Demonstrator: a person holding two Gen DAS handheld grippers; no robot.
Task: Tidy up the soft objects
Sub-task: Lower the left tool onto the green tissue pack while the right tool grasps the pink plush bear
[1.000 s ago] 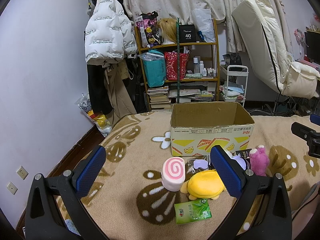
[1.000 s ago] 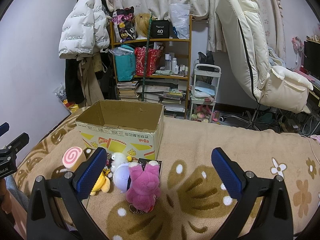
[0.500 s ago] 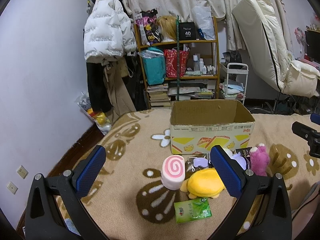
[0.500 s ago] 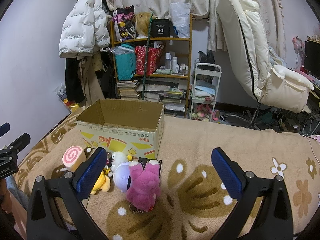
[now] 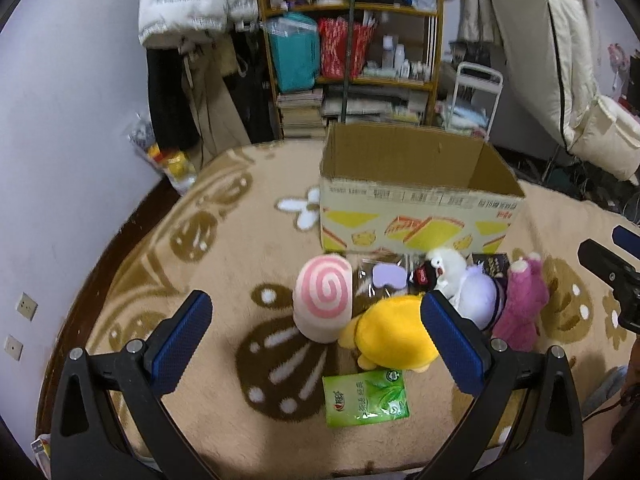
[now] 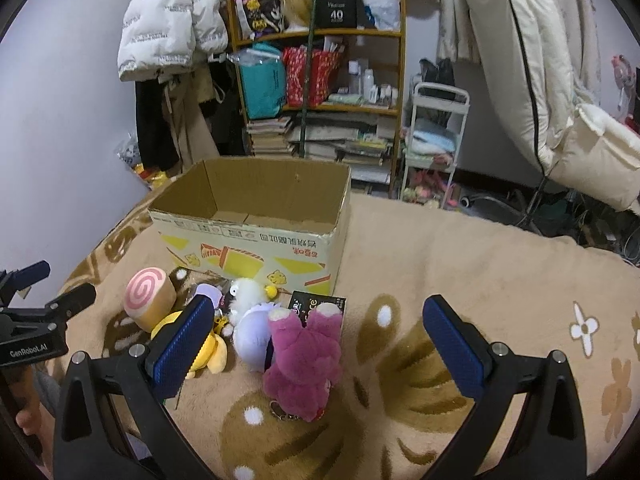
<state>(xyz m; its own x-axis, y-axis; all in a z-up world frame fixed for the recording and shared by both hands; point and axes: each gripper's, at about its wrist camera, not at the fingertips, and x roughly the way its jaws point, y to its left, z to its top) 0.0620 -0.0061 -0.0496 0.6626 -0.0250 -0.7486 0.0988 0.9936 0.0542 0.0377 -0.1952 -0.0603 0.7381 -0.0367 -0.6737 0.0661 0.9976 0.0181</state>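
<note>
Left wrist view shows the soft toys heaped on the flower-patterned blanket (image 5: 224,248) just in front of the empty cardboard box (image 5: 416,216): a pink swirl roll cushion (image 5: 323,300) touching a yellow plush (image 5: 394,334), a white-and-lilac plush (image 5: 466,284) beside a magenta bear (image 5: 520,304), and a green tissue pack (image 5: 366,398) nearest the camera. The left gripper (image 5: 316,336) hangs above the roll cushion and yellow plush, jaws wide apart and empty; the right gripper (image 6: 316,338) hovers over the magenta bear, jaws likewise spread and empty. Nothing is in the box yet, so the task looks barely begun. A good first grasp would likely come straight down, bracketing one toy across its thickest part, clear of its neighbours, then squeezing well in because plush compresses.
</note>
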